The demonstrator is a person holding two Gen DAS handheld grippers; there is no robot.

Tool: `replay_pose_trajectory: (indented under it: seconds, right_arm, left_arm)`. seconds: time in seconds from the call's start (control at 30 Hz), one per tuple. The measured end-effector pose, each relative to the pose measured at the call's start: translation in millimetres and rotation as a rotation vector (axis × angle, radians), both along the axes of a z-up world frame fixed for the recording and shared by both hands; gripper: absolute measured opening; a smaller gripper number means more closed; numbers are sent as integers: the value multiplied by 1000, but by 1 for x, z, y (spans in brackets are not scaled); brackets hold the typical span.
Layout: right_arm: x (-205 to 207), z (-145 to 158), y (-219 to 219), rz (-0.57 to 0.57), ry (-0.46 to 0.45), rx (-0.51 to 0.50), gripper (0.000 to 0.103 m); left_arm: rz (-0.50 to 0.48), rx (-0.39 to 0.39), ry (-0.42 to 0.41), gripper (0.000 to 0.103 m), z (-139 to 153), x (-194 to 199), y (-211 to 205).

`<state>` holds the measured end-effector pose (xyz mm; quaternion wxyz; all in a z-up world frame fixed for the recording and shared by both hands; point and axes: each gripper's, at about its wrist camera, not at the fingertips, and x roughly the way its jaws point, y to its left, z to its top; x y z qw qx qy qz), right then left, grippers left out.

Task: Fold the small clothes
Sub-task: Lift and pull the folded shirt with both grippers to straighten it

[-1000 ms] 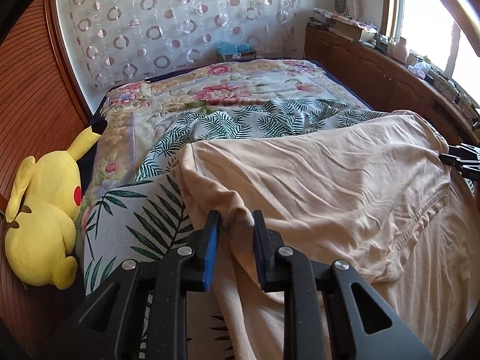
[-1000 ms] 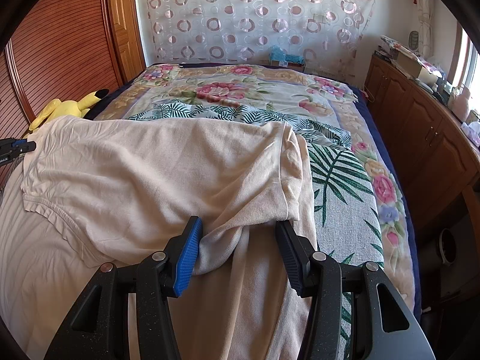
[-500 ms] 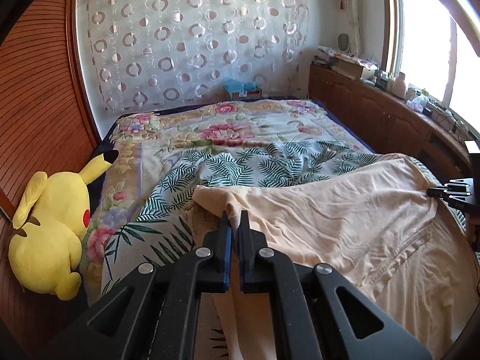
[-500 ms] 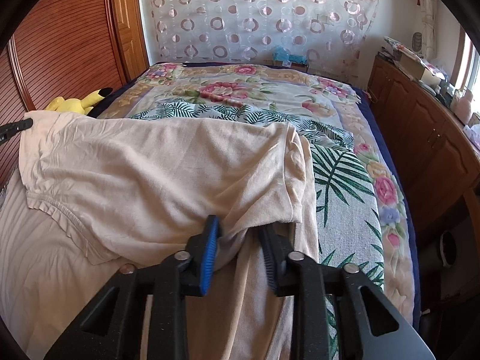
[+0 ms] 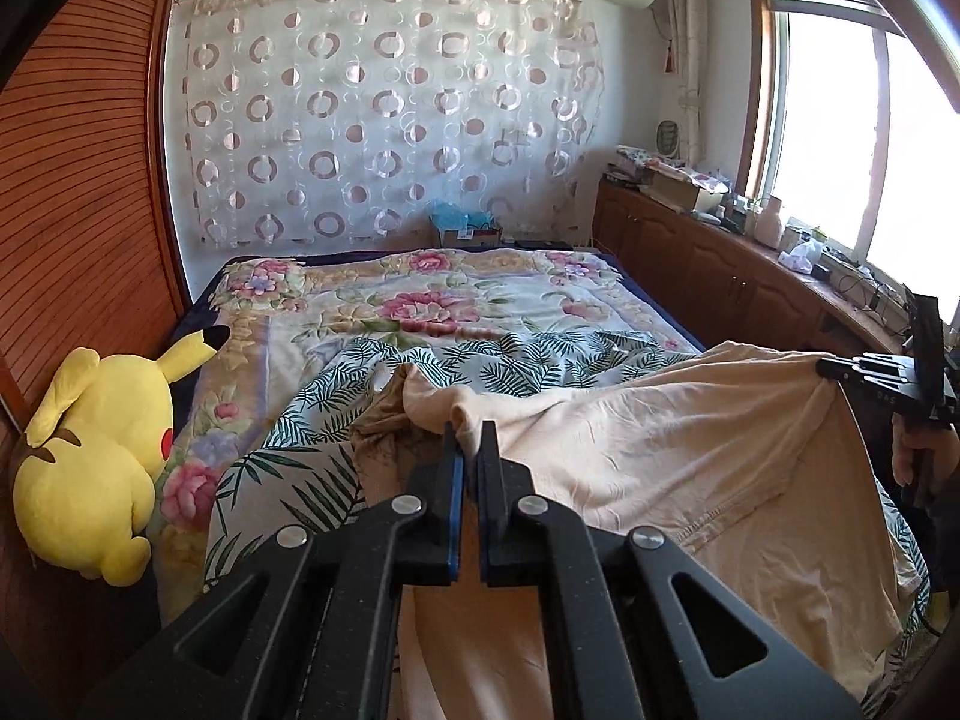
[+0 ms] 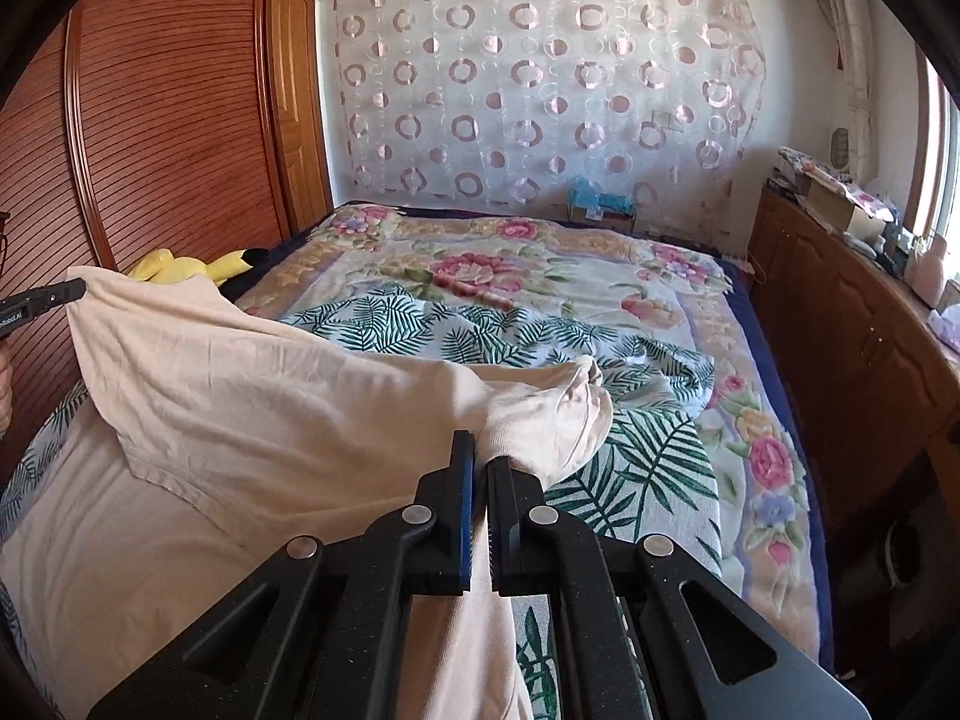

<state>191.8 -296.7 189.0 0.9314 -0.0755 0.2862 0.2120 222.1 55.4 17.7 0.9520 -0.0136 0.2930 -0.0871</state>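
A pale peach T-shirt lies across the near end of the bed, its upper part raised off the cover. My left gripper is shut on the shirt's left shoulder, where the cloth bunches between the pads. In the right wrist view the same T-shirt stretches leftward, and my right gripper is shut on its right shoulder by the sleeve. Each gripper shows at the far edge of the other's view, the right gripper and the left gripper, with cloth hanging taut between them.
The bed has a floral and palm-leaf cover. A yellow plush toy leans on the wooden wardrobe at left. A wooden cabinet with clutter runs along the right wall under the window. A person's hand holds the right gripper.
Both grippers closed on the shirt's shoulders and rose, lifting the upper edge of the shirt off the bed. The cloth between them is now pulled taut.
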Motion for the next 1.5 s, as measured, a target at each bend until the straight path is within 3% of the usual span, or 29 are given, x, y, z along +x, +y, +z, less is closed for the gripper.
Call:
replay_pose_trajectory:
  seconds: [0.07, 0.27, 0.43, 0.57, 0.97, 1.33, 1.5]
  right_arm:
    - [-1, -3, -4, -19, -3, -16, 3]
    - [24, -26, -1, -61, 101, -36, 3]
    - [48, -18, 5, -88, 84, -5, 3]
    - [42, -8, 13, -38, 48, 15, 2]
    - [-68, -11, -41, 8, -73, 97, 2]
    - [-171, -52, -87, 5, -19, 111, 2]
    - [-201, -47, -99, 10, -27, 99, 2]
  left_arm:
    - [-2, 4, -2, 4, 1, -7, -2]
    - [-9, 21, 11, 4, -2, -13, -8]
    - [-11, 24, 9, 4, -1, -14, -8]
    - [-7, 15, -1, 4, 3, -19, -9]
    - [2, -46, -75, 4, 27, -98, 5]
    - [28, -46, -29, 4, 0, -175, 26]
    - [14, -42, -20, 4, 0, -196, 25]
